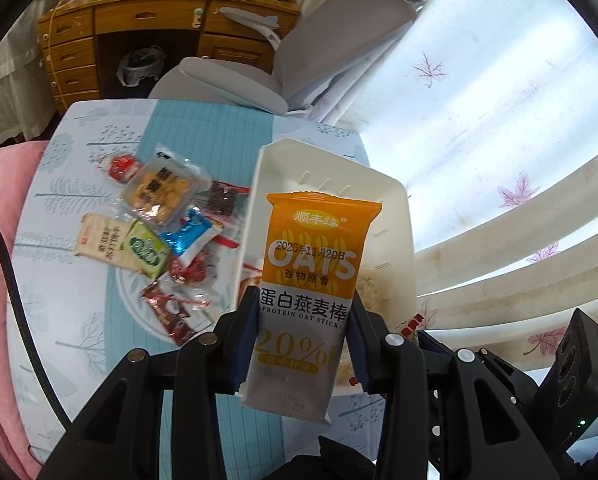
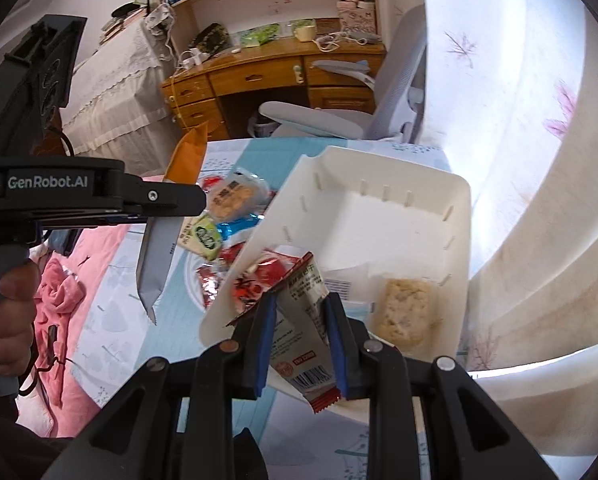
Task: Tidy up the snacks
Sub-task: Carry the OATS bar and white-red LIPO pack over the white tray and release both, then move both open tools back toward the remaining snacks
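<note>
Left gripper (image 1: 303, 320) jaws clamped on oat bar (image 1: 311, 264), mid-frame over white bin (image 1: 395, 216) | right gripper (image 2: 301, 336) jaws clamped on red packet (image 2: 299, 312) above bin | done: one beige snack (image 2: 407, 312) binned | left: snack pile (image 1: 167, 232) on surface, centre-left

White tray's (image 1: 395, 216) near end behind oat bar (image 1: 307, 280).
</note>
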The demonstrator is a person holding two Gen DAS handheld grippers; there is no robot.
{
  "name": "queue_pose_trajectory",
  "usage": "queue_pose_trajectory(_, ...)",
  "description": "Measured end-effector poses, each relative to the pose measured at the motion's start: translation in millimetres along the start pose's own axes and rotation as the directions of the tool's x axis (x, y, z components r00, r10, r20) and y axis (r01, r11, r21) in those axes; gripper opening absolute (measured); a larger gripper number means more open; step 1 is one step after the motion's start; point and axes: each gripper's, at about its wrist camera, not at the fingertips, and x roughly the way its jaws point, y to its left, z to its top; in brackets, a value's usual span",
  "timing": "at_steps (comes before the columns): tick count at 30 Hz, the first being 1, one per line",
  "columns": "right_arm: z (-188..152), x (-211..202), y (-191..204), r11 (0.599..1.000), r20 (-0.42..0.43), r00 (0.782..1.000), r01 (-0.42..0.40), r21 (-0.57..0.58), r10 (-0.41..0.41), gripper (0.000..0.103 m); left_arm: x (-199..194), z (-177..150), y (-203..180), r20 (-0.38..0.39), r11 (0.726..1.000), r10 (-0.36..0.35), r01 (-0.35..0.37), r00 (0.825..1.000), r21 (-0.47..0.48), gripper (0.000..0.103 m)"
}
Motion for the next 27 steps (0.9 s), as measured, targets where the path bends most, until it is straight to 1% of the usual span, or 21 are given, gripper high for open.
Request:
queue_pose_trajectory(5,-1,4,-14,0.999,-0.014,1.0,0.027,0.03,-0.027,0.026,11,4,-9,-0.006,1.0,-0.002,0.002,1.0,0.008,0.04)
queue_pose_trajectory(6,-1,4,-17,0.999,-0.017,0.999,0.032,0.037,-0.032,0.026,13,3,-9,-0.009,1.0,0.004,-0.004,1.0,0.007,0.042)
queue_pose_trajectory(8,-2,6,-21,0.998,-0.023,0.999,0.041,0.053,-0.04,0.027,16,4,-9,-0.022,1.0,0.012,-0.012,1.0,0.0,0.059)
queue_pose_trajectory(9,-2,7,-23,0.997,-0.032,0.998,0.047,0.061,-0.045,0.027,17,4,-8,-0.028,1.0,0.014,-0.014,1.0,-0.004,0.062)
queue_pose_trajectory(11,-3,11,-27,0.995,-0.053,0.997,0.061,0.085,-0.056,0.035,18,3,-7,-0.033,1.0,0.016,-0.017,0.999,-0.015,0.07)
queue_pose_trajectory(12,-3,14,-30,0.993,-0.062,0.996,0.064,0.104,-0.057,0.046,17,2,-5,-0.037,1.0,0.02,-0.021,0.999,-0.023,0.072)
queue_pose_trajectory(13,-4,14,-32,0.99,-0.063,0.997,0.061,0.124,-0.053,0.054,17,1,-4,-0.037,0.999,0.023,-0.025,0.999,-0.028,0.076)
queue_pose_trajectory(15,-6,14,-37,0.985,-0.063,0.997,0.049,0.166,-0.039,0.06,14,-1,-1,-0.035,0.999,0.037,-0.039,0.999,-0.035,0.077)
queue_pose_trajectory(16,-7,14,-38,0.982,-0.065,0.997,0.048,0.181,-0.037,0.061,13,-2,1,-0.035,0.998,0.048,-0.049,0.998,-0.039,0.077)
queue_pose_trajectory(19,-9,16,-37,0.978,-0.079,0.996,0.052,0.201,-0.036,0.061,7,-5,8,-0.031,0.996,0.072,-0.074,0.997,-0.057,0.077)
queue_pose_trajectory(27,-13,23,-20,0.967,-0.09,0.996,0.019,0.252,0.004,0.062,-14,-23,30,-0.041,0.989,0.124,-0.126,0.991,-0.075,0.077)
